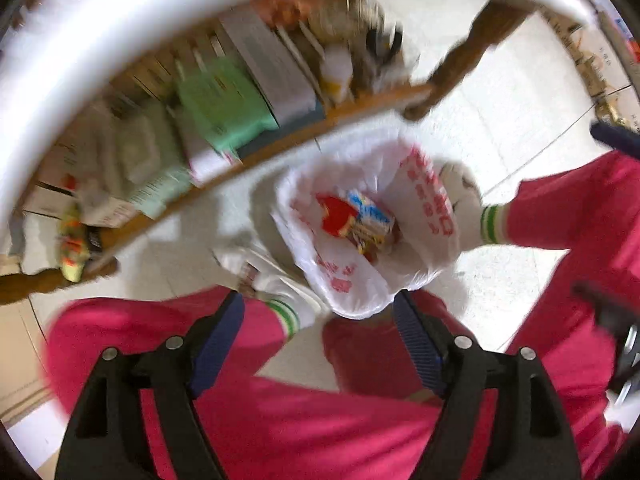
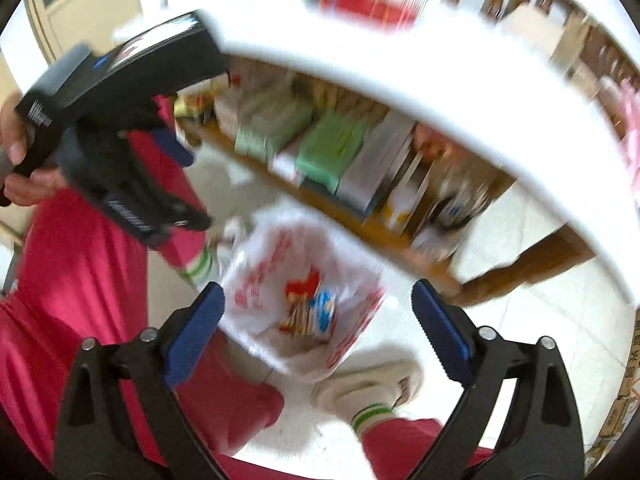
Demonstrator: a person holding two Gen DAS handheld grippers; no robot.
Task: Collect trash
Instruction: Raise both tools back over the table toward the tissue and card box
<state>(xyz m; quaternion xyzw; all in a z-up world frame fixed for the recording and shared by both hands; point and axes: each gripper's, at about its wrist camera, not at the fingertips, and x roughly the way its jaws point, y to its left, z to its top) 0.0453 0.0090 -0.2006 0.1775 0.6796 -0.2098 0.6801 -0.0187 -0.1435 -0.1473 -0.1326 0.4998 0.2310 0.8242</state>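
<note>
A: Where's the trash going?

B: Into the white plastic bag (image 1: 360, 240) on the floor between the feet, at twelve o'clock from the left gripper (image 1: 320, 312). A colourful snack wrapper (image 1: 356, 220) already lies inside.

A: And the claws?

B: Both spread wide and empty; the right gripper (image 2: 318, 304) hangs above the bag too.

A: Advice?

B: I'd fetch more litter, then release only once centred over the bag's mouth, clear of the table edge (image 2: 400, 60) at one o'clock.

Blurred shelf (image 1: 360, 100) perhaps holding books (image 1: 224, 100).
</note>
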